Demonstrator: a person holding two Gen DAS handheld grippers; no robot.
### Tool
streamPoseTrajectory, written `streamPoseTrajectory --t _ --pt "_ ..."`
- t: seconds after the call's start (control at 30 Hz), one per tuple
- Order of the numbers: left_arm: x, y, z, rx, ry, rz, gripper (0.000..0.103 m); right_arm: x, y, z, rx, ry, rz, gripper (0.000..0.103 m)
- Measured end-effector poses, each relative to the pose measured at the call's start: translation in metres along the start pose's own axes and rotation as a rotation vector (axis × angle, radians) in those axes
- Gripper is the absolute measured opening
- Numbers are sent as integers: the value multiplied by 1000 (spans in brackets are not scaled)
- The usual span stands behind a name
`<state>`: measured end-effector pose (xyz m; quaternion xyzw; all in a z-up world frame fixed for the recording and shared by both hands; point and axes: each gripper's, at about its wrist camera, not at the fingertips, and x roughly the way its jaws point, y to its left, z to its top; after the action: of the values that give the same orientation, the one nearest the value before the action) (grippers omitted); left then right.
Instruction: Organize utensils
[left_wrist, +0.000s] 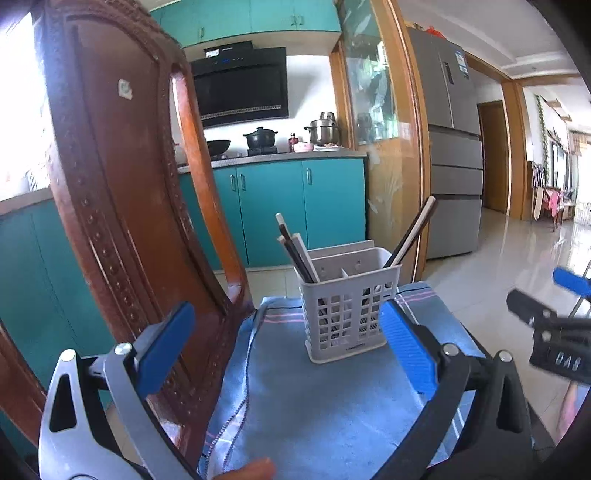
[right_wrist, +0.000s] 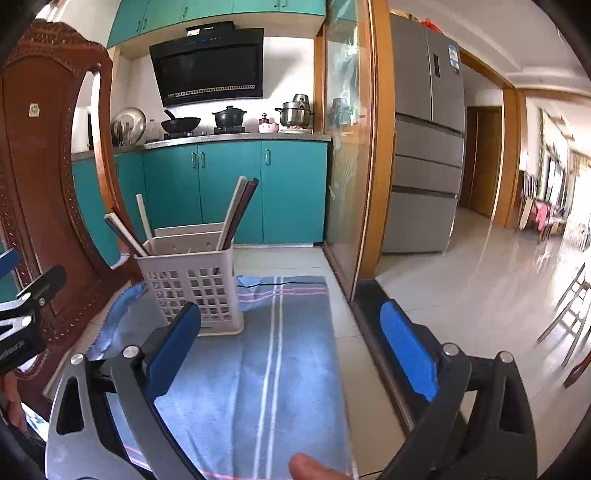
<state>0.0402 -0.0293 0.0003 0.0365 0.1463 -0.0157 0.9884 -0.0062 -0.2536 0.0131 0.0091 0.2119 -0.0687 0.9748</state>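
A white slotted utensil holder (left_wrist: 351, 314) stands upright on a blue striped cloth (left_wrist: 325, 406); it also shows in the right wrist view (right_wrist: 195, 291). Several chopsticks (left_wrist: 297, 254) lean in its left compartment and a few more chopsticks (left_wrist: 412, 232) lean to the right. My left gripper (left_wrist: 288, 343) is open and empty, just in front of the holder. My right gripper (right_wrist: 291, 347) is open and empty, above the cloth (right_wrist: 258, 369), to the right of the holder. The right gripper also shows at the right edge of the left wrist view (left_wrist: 554, 325).
A carved wooden chair back (left_wrist: 122, 206) rises close on the left of the cloth. A glass sliding door with wooden frame (right_wrist: 354, 147) stands right of the holder. Teal kitchen cabinets (right_wrist: 229, 192) are behind. A tiled floor (right_wrist: 480, 277) opens to the right.
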Motion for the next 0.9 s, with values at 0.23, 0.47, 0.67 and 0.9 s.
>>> streamPoseTrajectory --t 0.23,0.47,0.67,0.9 --pt "2 0 -1 -20 33 -9 100 -7 17 0 -43 -28 8 96" --pt "0 -5 -3 10 34 -6 100 -7 27 -1 -76 -34 10 96" --pt "-2 -7 -4 19 34 -10 100 -7 26 -2 -75 -33 13 96" --pt "-3 -11 -7 28 35 -16 100 -8 28 -2 -62 -36 8 96"
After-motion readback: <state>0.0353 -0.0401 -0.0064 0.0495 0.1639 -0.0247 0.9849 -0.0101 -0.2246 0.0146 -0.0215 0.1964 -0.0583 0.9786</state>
